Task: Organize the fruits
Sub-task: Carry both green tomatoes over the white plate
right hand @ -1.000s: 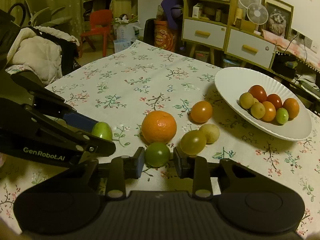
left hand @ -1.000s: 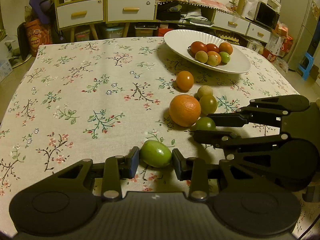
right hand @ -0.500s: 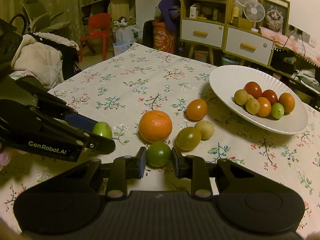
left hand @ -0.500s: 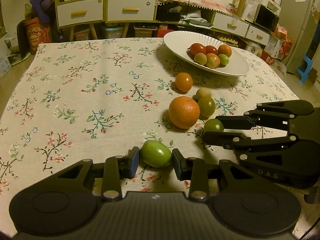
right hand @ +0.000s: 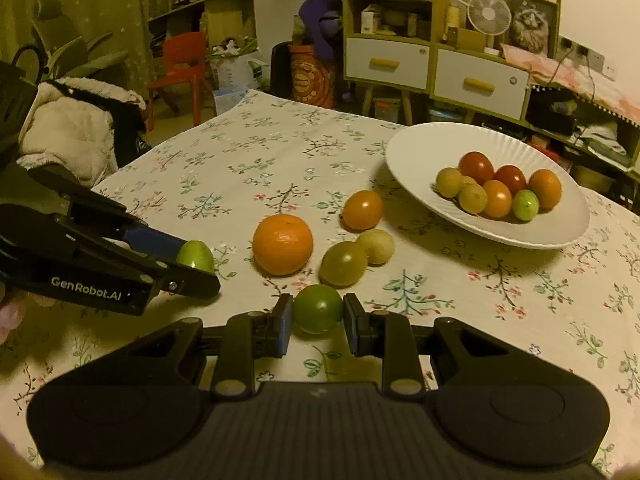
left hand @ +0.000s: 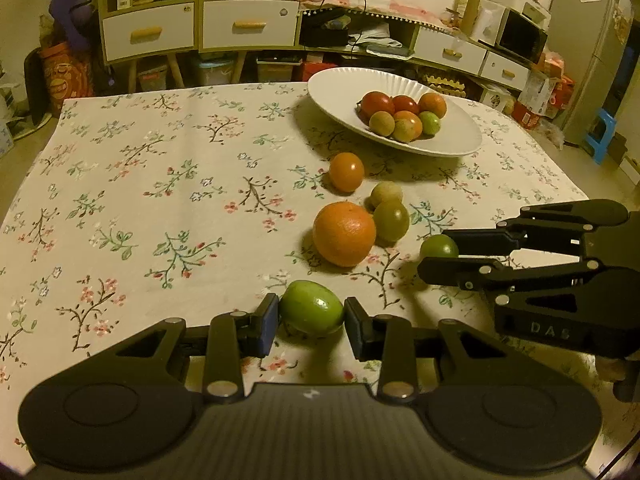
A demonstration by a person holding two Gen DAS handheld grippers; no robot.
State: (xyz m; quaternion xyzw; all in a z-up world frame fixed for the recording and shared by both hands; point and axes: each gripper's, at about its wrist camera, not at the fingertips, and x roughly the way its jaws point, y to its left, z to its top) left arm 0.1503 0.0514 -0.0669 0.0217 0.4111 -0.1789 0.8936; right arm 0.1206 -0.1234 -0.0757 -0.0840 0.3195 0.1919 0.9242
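Both grippers had fruit. The left gripper (left hand: 311, 316) was pinching an oval green fruit (left hand: 312, 312) between its blue-faced pads, low over the flowered tablecloth (left hand: 160, 184) near the table's front edge; whether the fruit touched the cloth, I could not tell. The right gripper (right hand: 318, 314) was clamped on a small round green tomato (right hand: 318, 309), pads pressed to either side, held just above the cloth, with its shadow underneath in the left wrist view.

Just beyond the two held fruits sat the loose ones: a big orange (left hand: 344, 234) out in the middle of the table, and beside it an olive-green tomato (left hand: 391, 220) touching a pale yellowish fruit (left hand: 386, 194). A little further on, apart from those, stood a small orange tomato (left hand: 346, 172).

Further still, toward the far right corner of the table, was the white plate (left hand: 452, 144), its rim ribbed, its near edge throwing a shadow on the cloth. In it lay a tight cluster of small fruit: two red, a few orange, a couple yellowish, one light green.

Past the far edge stood white-drawered cabinets (left hand: 148, 36), and in the right wrist view a red chair (right hand: 180, 68) stood off the table's left side.
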